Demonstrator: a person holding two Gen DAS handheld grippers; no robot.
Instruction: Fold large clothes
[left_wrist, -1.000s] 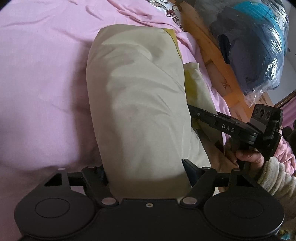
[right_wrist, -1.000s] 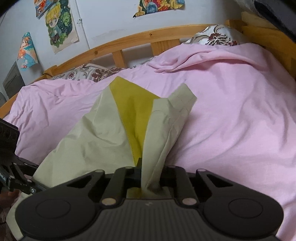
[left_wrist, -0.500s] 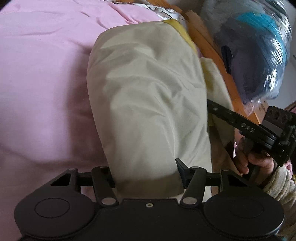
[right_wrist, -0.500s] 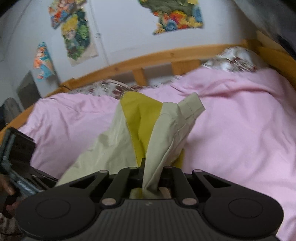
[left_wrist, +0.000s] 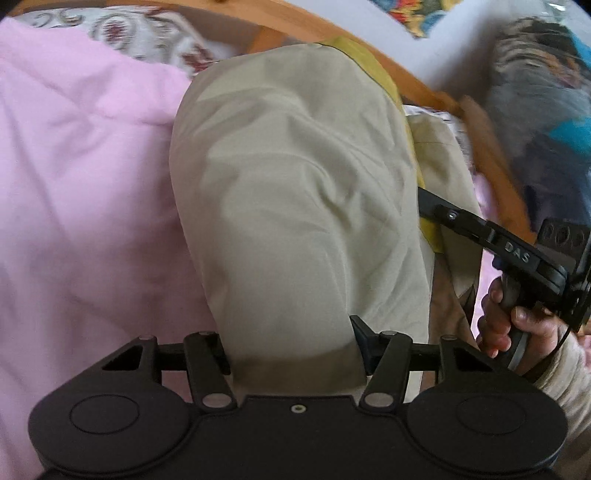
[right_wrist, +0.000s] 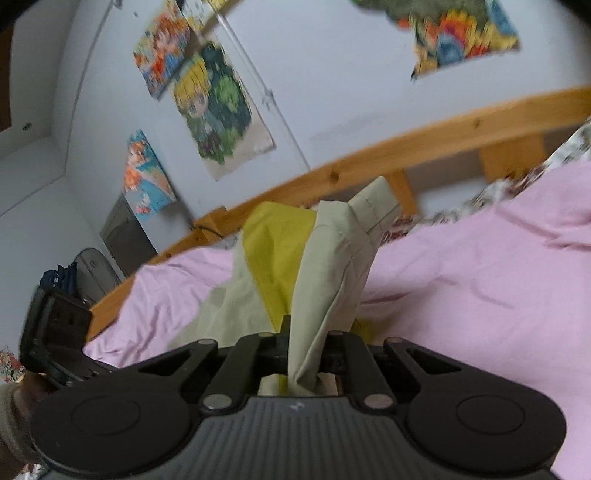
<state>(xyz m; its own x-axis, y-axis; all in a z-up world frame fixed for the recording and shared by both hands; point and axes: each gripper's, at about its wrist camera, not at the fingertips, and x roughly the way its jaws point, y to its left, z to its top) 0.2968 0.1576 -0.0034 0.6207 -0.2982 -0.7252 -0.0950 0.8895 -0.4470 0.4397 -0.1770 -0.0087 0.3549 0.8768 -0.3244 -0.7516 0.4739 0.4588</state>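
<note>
Garment (left_wrist: 295, 206) now higher, long axis toward headboard (right_wrist: 424, 147), both grippers clamped.

Two grippers are seen, left gripper (left_wrist: 291, 343) and right gripper (right_wrist: 306, 350); one beige garment (left_wrist: 303, 206); three posters ahead.
</note>
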